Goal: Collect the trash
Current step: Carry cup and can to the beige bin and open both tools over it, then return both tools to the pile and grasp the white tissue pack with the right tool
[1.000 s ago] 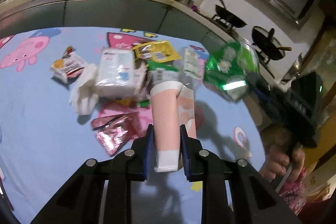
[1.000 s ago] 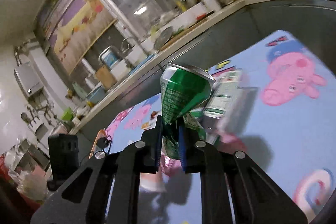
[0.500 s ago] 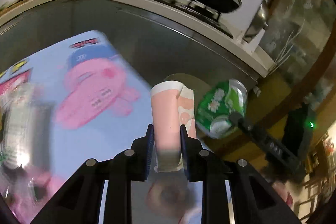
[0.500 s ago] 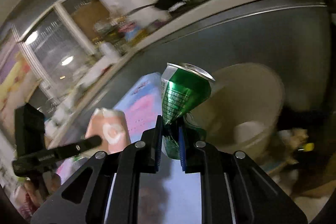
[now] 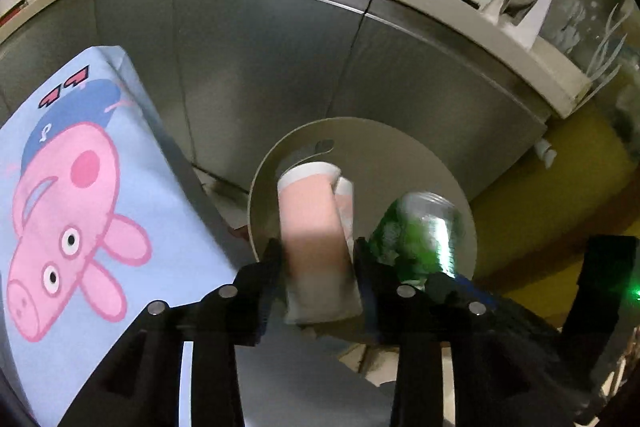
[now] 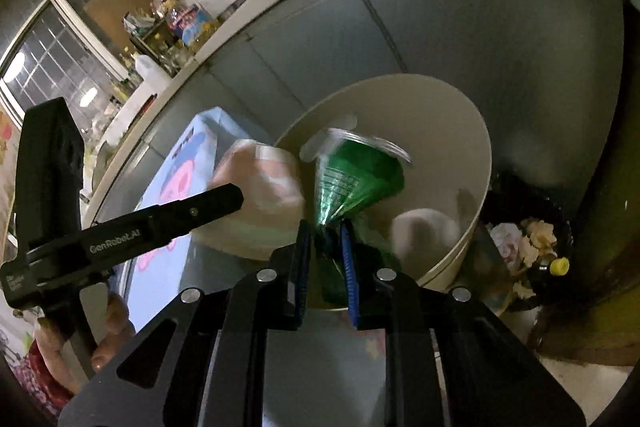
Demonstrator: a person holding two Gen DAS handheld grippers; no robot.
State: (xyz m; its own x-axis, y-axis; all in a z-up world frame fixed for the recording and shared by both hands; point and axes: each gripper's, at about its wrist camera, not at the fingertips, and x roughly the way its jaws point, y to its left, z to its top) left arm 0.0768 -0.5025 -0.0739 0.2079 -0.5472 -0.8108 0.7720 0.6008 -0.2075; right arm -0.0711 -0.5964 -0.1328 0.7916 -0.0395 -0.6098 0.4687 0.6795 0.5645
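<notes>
My left gripper [image 5: 318, 267] is shut on a pink paper cup [image 5: 312, 223], held over the mouth of a cream round bin [image 5: 360, 135] on the floor beside the table. My right gripper [image 6: 324, 247] is shut on a crushed green can [image 6: 356, 179], held over the same bin [image 6: 448, 107]. The can also shows in the left wrist view [image 5: 420, 231], just right of the cup. The cup shows blurred in the right wrist view [image 6: 264, 175]. Something pale lies inside the bin [image 6: 424, 231].
The table with a blue pig-print cloth [image 5: 72, 195] lies to the left. Grey cabinet fronts [image 5: 260, 67] stand behind the bin under a counter with a wok. A dark bag of rubbish [image 6: 528, 239] sits to the right of the bin.
Both grippers swung away from the trash pile on the table, past its right edge, to above the bin. Each still holds its item.
</notes>
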